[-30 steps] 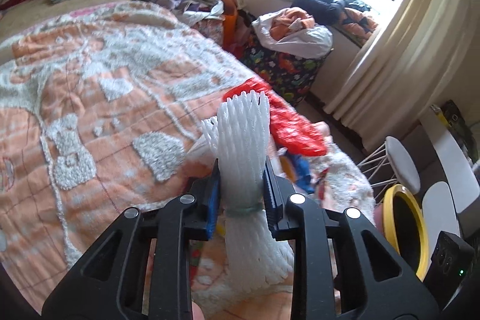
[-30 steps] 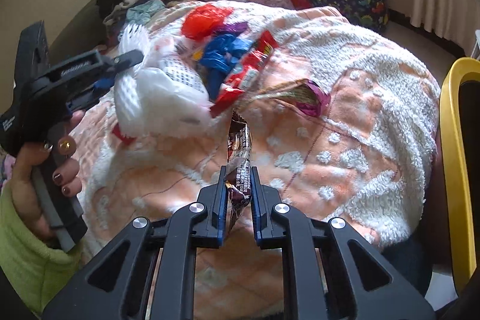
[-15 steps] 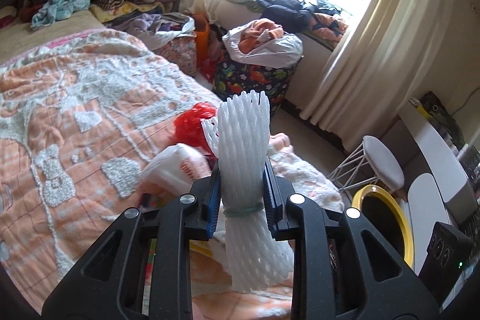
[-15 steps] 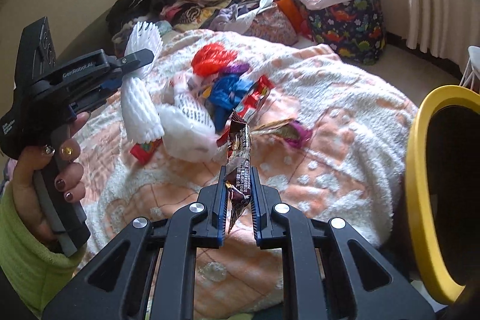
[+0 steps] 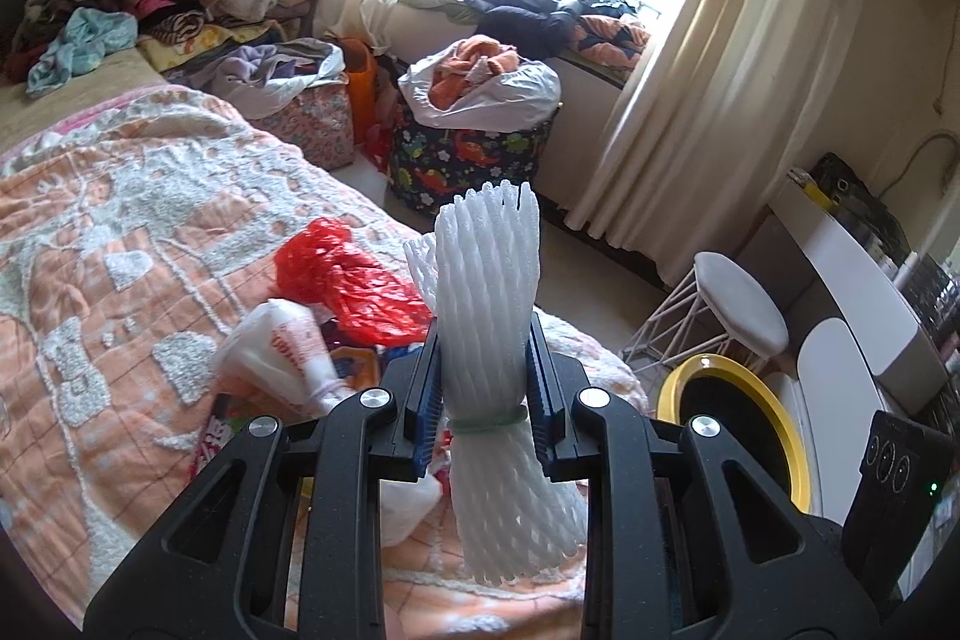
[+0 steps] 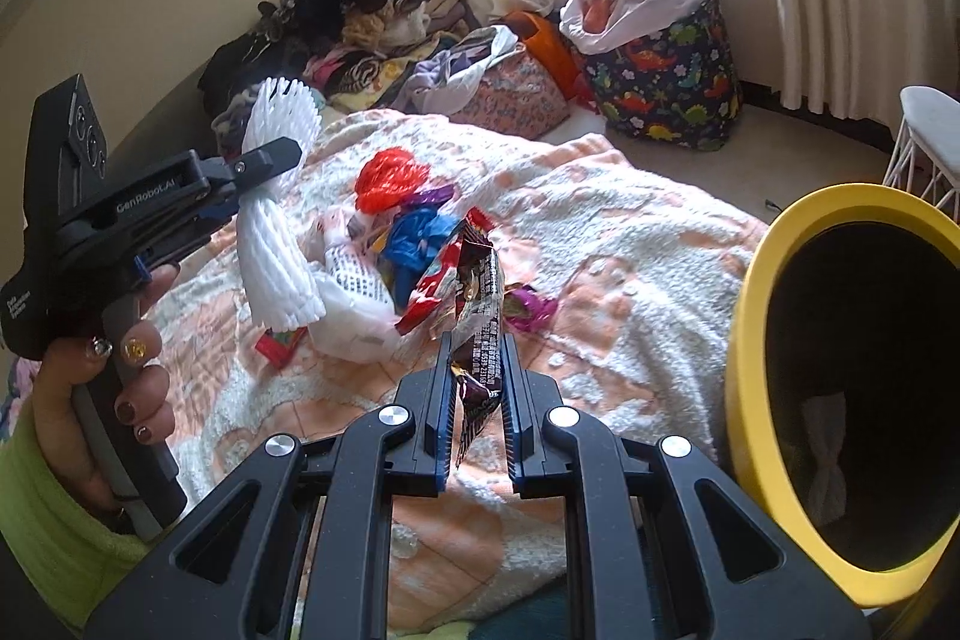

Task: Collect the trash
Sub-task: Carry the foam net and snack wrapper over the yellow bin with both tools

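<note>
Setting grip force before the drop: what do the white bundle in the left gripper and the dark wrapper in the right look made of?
White bundle: apparently soft foam fruit netting, matte, with an open mesh weave, cinched by a green band. Dark wrapper: likely thin plastic or foil film, glossy, crinkled, printed.

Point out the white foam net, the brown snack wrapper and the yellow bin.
white foam net (image 5: 487, 292), left wrist view, upper ribbed body.
brown snack wrapper (image 6: 485, 322), right wrist view, printed middle.
yellow bin (image 6: 744, 340), right wrist view, left rim.

Both grippers are lifting away from the bed (image 6: 630, 232), swinging toward the yellow bin (image 6: 744, 340), now looming closer.
</note>
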Motion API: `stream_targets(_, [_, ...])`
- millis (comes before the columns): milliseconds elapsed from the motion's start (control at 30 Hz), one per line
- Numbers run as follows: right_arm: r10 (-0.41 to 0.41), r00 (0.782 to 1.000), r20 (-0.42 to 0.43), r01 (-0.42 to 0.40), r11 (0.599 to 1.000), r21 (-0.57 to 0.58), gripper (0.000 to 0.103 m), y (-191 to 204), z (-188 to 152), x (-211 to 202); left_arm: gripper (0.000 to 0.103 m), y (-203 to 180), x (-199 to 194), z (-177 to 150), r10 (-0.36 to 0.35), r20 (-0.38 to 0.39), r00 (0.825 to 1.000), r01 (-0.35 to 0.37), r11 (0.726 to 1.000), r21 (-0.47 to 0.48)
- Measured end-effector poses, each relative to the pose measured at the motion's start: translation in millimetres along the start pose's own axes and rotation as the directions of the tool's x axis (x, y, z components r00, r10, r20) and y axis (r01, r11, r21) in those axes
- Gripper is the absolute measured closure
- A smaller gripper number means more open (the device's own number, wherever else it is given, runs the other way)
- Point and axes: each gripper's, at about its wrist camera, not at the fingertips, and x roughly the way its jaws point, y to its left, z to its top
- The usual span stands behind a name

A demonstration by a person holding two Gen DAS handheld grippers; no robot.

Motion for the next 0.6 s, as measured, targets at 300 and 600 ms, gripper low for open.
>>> stream_targets(300, [-0.016, 0.999, 0.041, 0.015, 0.999, 0.030, 0.090, -13.7, 1.4, -16.3, 0.085, -20.6, 3.6, -1.0, -0.025, -0.009, 1.000, 0.026, 0.999, 0.039])
stream_targets(600, [-0.041, 0.996, 0.077, 0.036, 0.997, 0.068, 0.090, -30.7, 2.3, -31.9, 0.085, -47.0, 7.7, -7.5, -0.062, -0.026, 0.998, 0.064, 0.995, 0.082])
